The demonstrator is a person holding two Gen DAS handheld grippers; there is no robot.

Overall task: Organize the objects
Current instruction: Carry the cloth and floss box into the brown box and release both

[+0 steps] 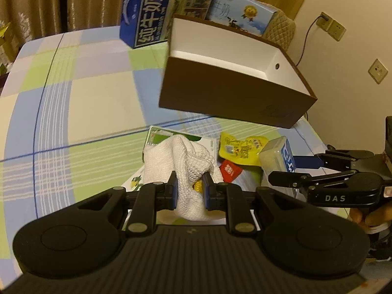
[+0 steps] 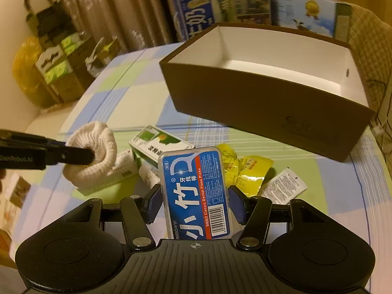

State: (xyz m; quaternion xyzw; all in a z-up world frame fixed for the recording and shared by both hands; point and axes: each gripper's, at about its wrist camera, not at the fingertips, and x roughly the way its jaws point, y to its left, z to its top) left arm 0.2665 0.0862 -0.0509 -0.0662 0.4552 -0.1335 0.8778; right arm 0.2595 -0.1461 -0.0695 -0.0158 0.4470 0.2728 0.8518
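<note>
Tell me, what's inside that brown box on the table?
The brown box shows only bare white walls and floor; nothing lies inside where visible. Its near wall hides the front strip of the floor, so that part cannot be checked.

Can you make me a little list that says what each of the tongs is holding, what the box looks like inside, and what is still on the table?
left tongs: shut on the white cloth
right tongs: shut on the floss picks case
brown box: open on top, white inside, nothing seen in it
still on the table: green and white carton, yellow packets, small white sachet
behind the box: two blue milk cartons
table cover: blue, green and white checks
</note>
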